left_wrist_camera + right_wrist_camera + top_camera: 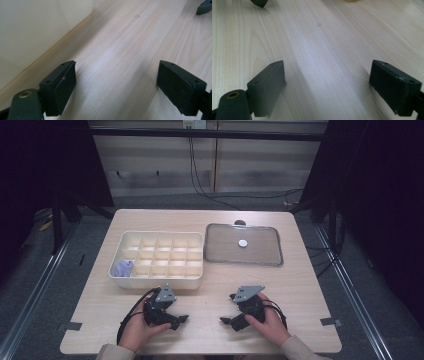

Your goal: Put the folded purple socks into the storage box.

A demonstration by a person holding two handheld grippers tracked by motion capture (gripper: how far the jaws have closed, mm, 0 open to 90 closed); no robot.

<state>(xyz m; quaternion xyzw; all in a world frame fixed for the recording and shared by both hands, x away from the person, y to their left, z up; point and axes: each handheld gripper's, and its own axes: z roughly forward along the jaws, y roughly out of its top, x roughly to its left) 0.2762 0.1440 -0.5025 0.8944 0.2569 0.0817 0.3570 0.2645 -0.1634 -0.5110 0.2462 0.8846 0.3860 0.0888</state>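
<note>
The small white disc (243,243) lies alone near the middle of the grey tray (272,257), at the far right of the table (210,330), well apart from both grippers. Just left of the tray stands the cream divided box (157,281), with a crumpled pale purple item (123,268) in its near-left compartment; the other compartments look bare. The left gripper (181,322) rests on the wood just in front of the box, jaws wide apart with nothing between them; in the left gripper view the box wall (37,27) rises close on the left. The right gripper (226,321) sits near the table's front edge, its 2 jaws likewise spread and empty over bare wood. The likely job is moving the disc into a compartment, and the risks seem to follow from that: the disc is flat and low, so jaws coming down steeply could skid it across the smooth tray or pinch only its rim and flick it out. A reach that stays low could clip the tray's raised lip. The left gripper, so near the box, could nudge it if swung carelessly.
</note>
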